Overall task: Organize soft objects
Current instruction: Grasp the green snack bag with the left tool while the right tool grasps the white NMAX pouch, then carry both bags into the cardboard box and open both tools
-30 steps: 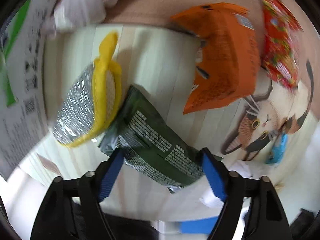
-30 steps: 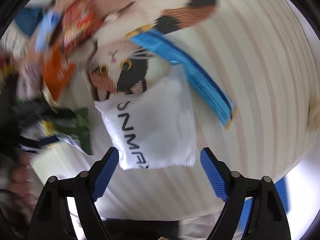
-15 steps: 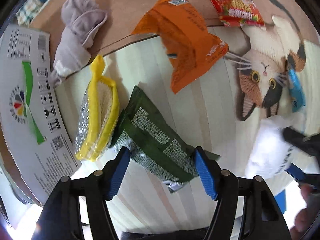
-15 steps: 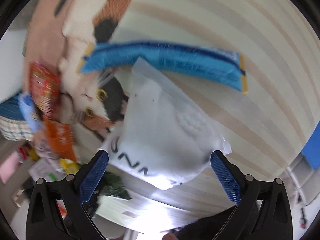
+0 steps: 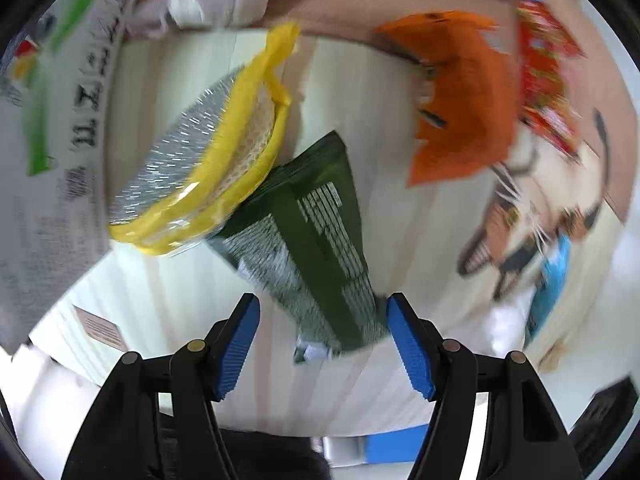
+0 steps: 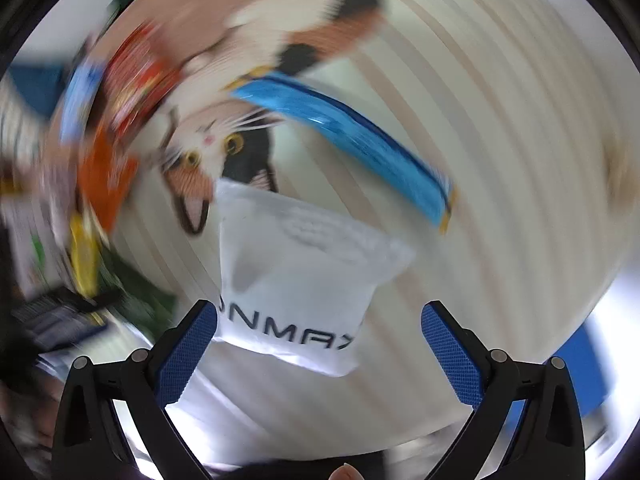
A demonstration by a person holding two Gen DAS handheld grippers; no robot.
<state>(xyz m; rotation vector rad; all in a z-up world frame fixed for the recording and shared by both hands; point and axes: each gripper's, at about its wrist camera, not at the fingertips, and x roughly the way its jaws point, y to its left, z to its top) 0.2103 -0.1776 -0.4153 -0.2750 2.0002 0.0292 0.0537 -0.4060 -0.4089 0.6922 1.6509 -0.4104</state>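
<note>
Dark green snack packet [image 5: 320,236] lies flat on the pale striped surface [image 5: 372,92], its far corner tucked under a yellow-edged mesh bag of silvery scrubbers [image 5: 208,168]. Orange pouch [image 5: 464,92] sits beyond, crumpled, beside a red packet [image 5: 548,76]. Over on the right wrist view, a white pouch lettered "NMAX" [image 6: 304,276] lies flat, a blue packet [image 6: 352,140] just past it.

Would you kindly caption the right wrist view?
Open right gripper poised over a white plastic pouch beside a long blue packet.
</note>
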